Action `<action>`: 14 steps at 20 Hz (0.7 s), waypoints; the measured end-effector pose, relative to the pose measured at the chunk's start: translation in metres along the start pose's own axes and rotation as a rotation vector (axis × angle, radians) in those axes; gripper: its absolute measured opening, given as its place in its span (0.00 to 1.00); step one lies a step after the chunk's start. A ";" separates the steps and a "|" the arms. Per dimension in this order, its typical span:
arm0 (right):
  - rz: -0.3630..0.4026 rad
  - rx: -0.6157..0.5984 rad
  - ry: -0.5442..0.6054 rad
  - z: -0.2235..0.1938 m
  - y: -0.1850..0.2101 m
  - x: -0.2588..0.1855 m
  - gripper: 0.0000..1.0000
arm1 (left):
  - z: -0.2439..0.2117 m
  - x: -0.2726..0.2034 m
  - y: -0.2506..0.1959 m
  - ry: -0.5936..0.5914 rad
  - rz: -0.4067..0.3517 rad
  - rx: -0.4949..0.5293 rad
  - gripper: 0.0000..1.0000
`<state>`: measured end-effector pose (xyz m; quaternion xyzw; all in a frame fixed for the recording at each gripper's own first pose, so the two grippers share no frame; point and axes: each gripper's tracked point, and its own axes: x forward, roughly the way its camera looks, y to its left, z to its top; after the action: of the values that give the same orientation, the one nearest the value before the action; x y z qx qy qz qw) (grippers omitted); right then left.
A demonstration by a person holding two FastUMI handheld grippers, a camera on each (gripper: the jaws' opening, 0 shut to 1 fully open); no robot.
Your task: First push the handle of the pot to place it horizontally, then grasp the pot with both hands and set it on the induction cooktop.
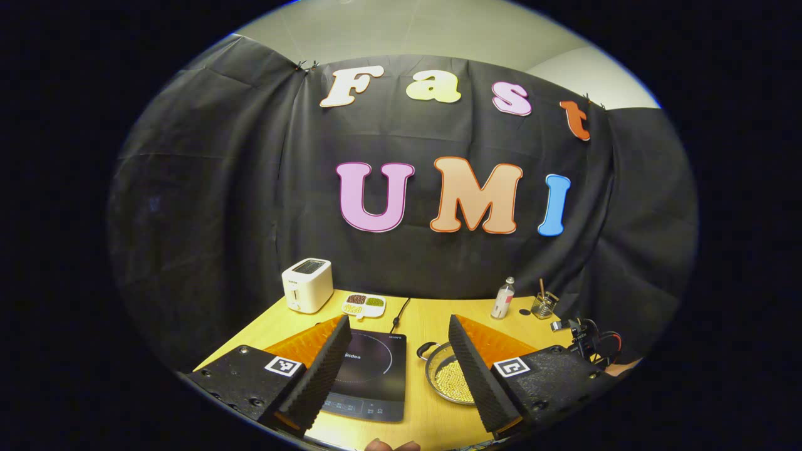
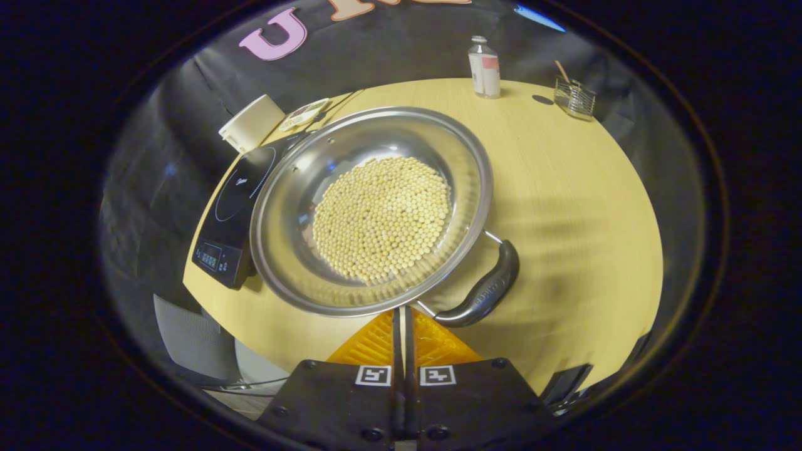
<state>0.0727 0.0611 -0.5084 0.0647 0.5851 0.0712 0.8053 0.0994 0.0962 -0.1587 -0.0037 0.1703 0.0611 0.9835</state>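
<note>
In the left gripper view, reading from the left, a white toaster [image 1: 307,285] stands at the back of the wooden table [image 1: 426,319], with a small white dish [image 1: 364,305] of dark and green grains just beside it. In front of these lies the black induction cooktop [image 1: 369,376], flat on the table, a cord running back from it. The left gripper [image 1: 400,369] is held above the near edge with its fingers spread wide, nothing between them: the cooktop shows through the gap and behind its left finger, and the pot [image 1: 442,373] lies to the right of the cooktop, partly hidden by the right finger. The pot is steel and holds pale round beans (one black side handle shows at its far left rim). Farther right, at the back, stand a small bottle [image 1: 503,299] and a glass holder [image 1: 544,305] with a stick in it.

In the right gripper view the cooktop [image 2: 235,207] is at the left, and the pot [image 2: 369,210] sits right of it, its left rim overlapping the cooktop's edge; whether it rests on it I cannot tell. The right gripper [image 2: 402,319] has its fingers brought together to a thin slit, their tips at the pot's near rim, just beside where the black handle [image 2: 485,289] joins. Whether they pinch anything cannot be told. The handle curves off to the right of the tips.
</note>
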 end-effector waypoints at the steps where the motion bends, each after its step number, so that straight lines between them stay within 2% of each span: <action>1: 0.004 -0.020 -0.006 0.006 -0.007 0.002 0.00 | 0.002 -0.003 -0.007 -0.004 0.017 0.012 0.93; 2: 0.004 -0.044 -0.009 0.012 -0.015 0.006 0.03 | 0.003 -0.004 -0.013 -0.004 0.033 0.028 0.92; 3: 0.003 -0.065 -0.009 0.017 -0.022 0.008 0.03 | 0.002 -0.006 -0.018 0.003 0.048 0.042 0.95; 4: 0.004 -0.082 -0.010 0.023 -0.028 0.010 0.00 | -0.001 -0.007 -0.024 0.010 0.055 0.048 0.92; 5: 0.004 -0.096 -0.009 0.026 -0.034 0.011 0.03 | -0.003 -0.007 -0.031 0.022 0.053 0.047 0.95; 6: 0.005 -0.105 -0.010 0.031 -0.039 0.014 0.03 | -0.006 -0.006 -0.038 0.040 0.048 0.042 0.92; 7: 0.006 -0.106 -0.010 0.035 -0.045 0.015 0.03 | -0.007 -0.007 -0.043 0.049 0.043 0.040 0.95; 8: 0.007 -0.101 -0.008 0.040 -0.050 0.016 0.03 | -0.005 -0.005 -0.047 0.049 0.040 0.043 0.92; 11: 0.022 -0.074 -0.009 0.050 -0.062 0.020 0.00 | -0.006 -0.001 -0.055 0.063 0.029 0.071 0.96; 13: 0.008 -0.067 -0.016 0.060 -0.067 0.022 0.03 | -0.003 0.001 -0.055 0.064 0.026 0.090 0.95; 14: -0.001 -0.064 -0.015 0.063 -0.070 0.022 0.03 | -0.006 0.003 -0.053 0.073 0.027 0.093 0.92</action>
<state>0.1418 -0.0046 -0.5231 0.0392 0.5765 0.0892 0.8113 0.1066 0.0435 -0.1660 0.0422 0.2088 0.0664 0.9748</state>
